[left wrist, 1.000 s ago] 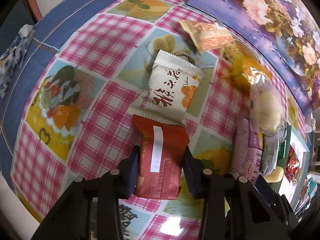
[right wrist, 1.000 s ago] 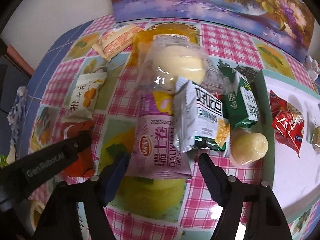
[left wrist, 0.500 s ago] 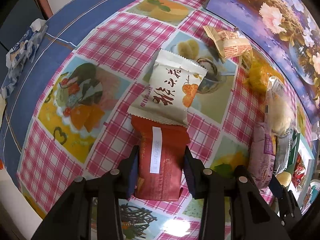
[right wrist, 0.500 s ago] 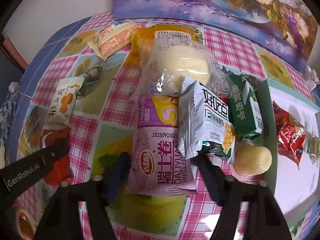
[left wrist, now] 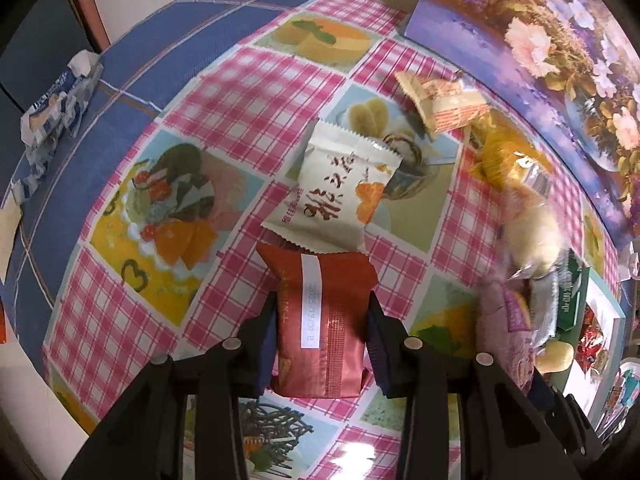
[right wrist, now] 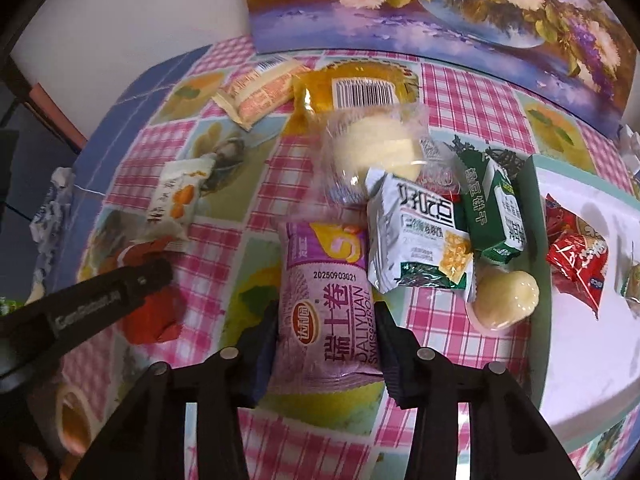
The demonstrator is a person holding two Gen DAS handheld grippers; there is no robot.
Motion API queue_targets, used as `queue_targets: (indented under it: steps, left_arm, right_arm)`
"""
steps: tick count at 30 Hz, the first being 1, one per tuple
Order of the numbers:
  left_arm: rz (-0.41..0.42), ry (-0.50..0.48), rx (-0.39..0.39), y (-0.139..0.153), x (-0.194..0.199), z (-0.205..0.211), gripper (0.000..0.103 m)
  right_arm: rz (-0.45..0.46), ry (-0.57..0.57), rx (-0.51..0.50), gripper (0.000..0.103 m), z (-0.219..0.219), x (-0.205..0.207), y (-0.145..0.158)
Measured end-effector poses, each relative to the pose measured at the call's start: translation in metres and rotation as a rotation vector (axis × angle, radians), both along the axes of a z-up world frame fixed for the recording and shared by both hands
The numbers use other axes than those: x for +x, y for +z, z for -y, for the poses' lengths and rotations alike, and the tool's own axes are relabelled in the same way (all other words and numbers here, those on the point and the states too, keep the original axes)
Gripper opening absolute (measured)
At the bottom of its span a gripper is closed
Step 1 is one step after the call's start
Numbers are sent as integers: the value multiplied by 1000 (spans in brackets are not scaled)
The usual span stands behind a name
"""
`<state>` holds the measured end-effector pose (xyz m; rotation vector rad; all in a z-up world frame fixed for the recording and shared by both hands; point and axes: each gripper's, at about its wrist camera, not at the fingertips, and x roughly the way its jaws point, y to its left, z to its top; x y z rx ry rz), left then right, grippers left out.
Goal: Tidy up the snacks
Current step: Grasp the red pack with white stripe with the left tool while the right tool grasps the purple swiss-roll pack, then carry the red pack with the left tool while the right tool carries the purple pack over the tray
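Two snack packets are gripped at once, one per gripper. In the left wrist view, the left gripper (left wrist: 322, 334) is seen at lower centre with its jaws pinching the long sides of a red snack packet (left wrist: 322, 320), whose far end is tucked under a white packet with orange print (left wrist: 340, 196) lying just above it in the frame; the side grip is probably chosen so the flat packet can be drawn out from beneath. A wafer packet (left wrist: 448, 106) is seen at upper right on the pink checked tablecloth (left wrist: 132, 304). In the right wrist view, the right gripper (right wrist: 326, 346) is seen at lower centre, its jaws closed on the lower end of a purple Swiss roll packet (right wrist: 330, 296), whose upper end is overlapped by a clear-wrapped bun (right wrist: 376, 152) and touched by a white cracker packet (right wrist: 416, 240). Only this view shows clearly the green-rimmed white tray (right wrist: 532, 208) at the right edge, with a red candy packet (right wrist: 576, 256) already in it, judged to be the destination; a green packet (right wrist: 496, 208) and a jelly cup (right wrist: 504, 298) are seen just beside its rim.
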<state>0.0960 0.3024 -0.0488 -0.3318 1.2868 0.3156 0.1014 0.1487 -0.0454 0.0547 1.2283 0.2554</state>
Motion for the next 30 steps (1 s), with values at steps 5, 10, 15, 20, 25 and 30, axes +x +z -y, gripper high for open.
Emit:
queue_targets:
  steps: [5,10,15,20,25,30]
  left_arm:
    - [50,-5,6,22,-7,5,41]
    - [95,-7,31,45,-8,7,41]
    - [131,-18,56,61,-10,11,41]
    - [153,-52,76,70,-7,27,41]
    - [171,-97,90,78,-4,51,41]
    - [199,-147,88,90,0,82,41]
  right_arm:
    - [30,19,47,47,4,-11,18]
    - [78,19,86,47,18,-23,43]
    - [113,-11,107,47,38,-29,61]
    - [138,-70,95,47,59,-26,68]
    - [159,-162,84,47,91,-17,76]
    - [185,-280,59,47,132,-11,85]
